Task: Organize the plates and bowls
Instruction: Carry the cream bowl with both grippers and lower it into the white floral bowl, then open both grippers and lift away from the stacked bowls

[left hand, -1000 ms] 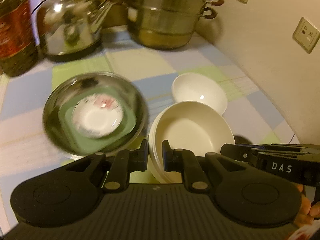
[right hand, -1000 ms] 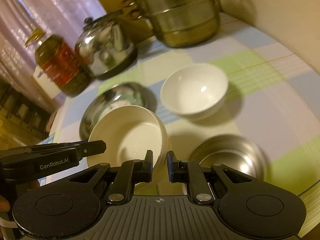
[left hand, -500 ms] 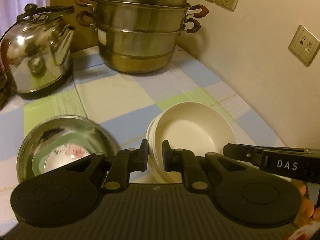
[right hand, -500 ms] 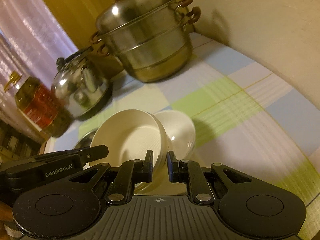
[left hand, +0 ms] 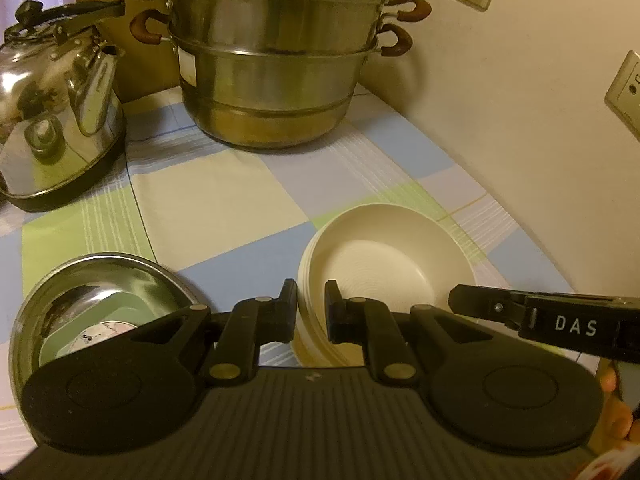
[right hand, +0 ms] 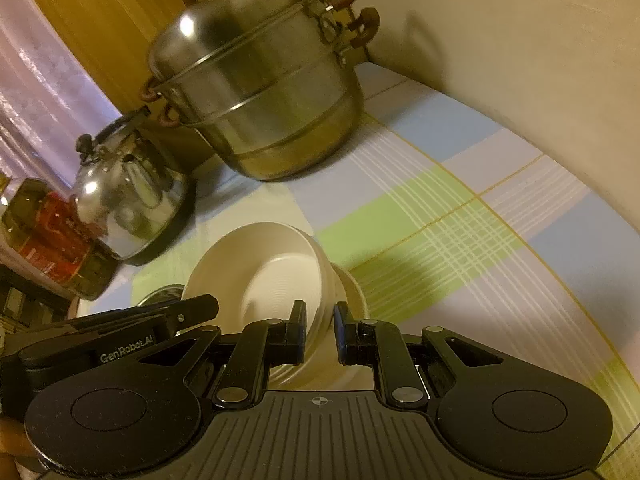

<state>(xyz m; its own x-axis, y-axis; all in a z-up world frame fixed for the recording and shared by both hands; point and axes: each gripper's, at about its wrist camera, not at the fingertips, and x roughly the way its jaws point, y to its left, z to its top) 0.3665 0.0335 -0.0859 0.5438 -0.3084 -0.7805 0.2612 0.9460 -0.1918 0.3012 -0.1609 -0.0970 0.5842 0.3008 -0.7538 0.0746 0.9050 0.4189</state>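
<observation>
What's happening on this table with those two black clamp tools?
A person holds a gripper in each hand, and both are clamped on one stack of cream bowls: the left gripper on its near rim, the right gripper on the opposite rim. A steel bowl, kettle and steamer pot stand nearby.

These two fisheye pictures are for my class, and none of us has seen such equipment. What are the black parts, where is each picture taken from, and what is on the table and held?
A person holds a two-finger gripper in each hand; a camera on each looks along its fingers. In the left view, the left gripper pinches one rim of a stack of cream bowls; the right gripper pinches the opposite rim. On the checked tablecloth stand a steamer pot, a kettle, an oil bottle and a steel bowl holding a green dish.
</observation>
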